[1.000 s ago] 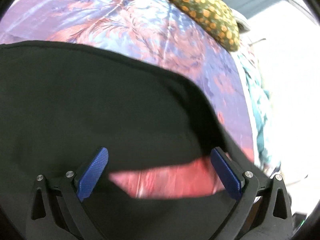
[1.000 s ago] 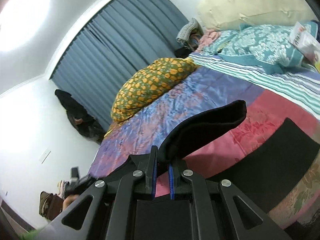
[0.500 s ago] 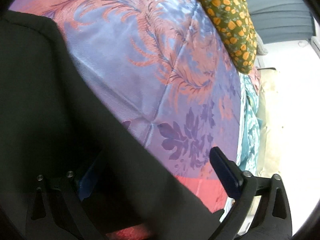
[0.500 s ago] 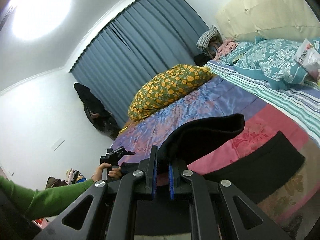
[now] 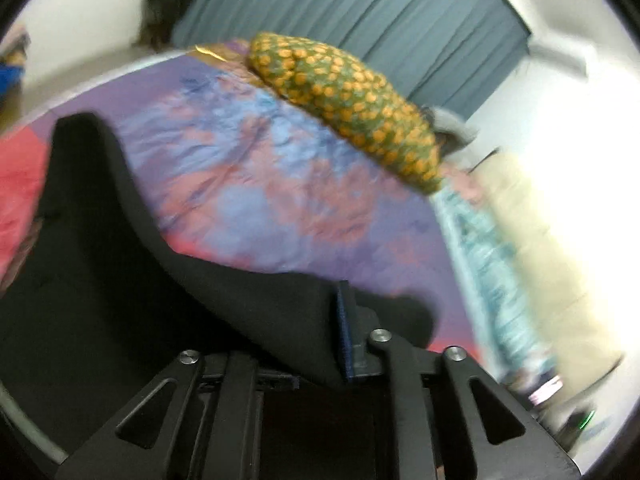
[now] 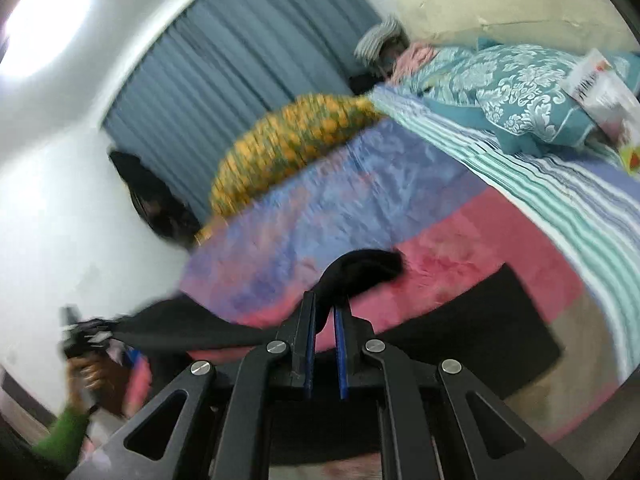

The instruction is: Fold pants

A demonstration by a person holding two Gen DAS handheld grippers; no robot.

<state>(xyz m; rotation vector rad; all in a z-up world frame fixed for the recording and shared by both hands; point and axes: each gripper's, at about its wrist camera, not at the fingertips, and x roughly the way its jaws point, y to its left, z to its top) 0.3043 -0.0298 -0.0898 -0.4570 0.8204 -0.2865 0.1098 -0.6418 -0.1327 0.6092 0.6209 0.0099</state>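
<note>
The black pants (image 5: 100, 264) hang lifted over the bed's purple and red cover (image 5: 256, 184). My left gripper (image 5: 336, 332) is shut on a pants edge; only its right blue pad (image 5: 345, 332) shows, and cloth hides the left finger. My right gripper (image 6: 325, 344) is shut on another pants edge, a black fold (image 6: 360, 270) bunching above its blue pads. The pants (image 6: 192, 328) stretch from it leftward to the left gripper (image 6: 86, 334), held in a hand with a green sleeve. More black cloth (image 6: 480, 344) lies on the bed at the lower right.
A yellow-spotted green pillow (image 5: 348, 100) lies at the bed's far side before grey-blue curtains (image 6: 248, 64). Teal patterned pillows (image 6: 516, 92), a striped sheet (image 6: 560, 196) and a beige headboard (image 6: 500, 4) are at the right. A dark garment (image 6: 156, 200) hangs by the wall.
My left gripper has shut on the pants edge and swung up to face across the bed. My right gripper keeps its hold and has turned a little; the pants now stretch between both.
</note>
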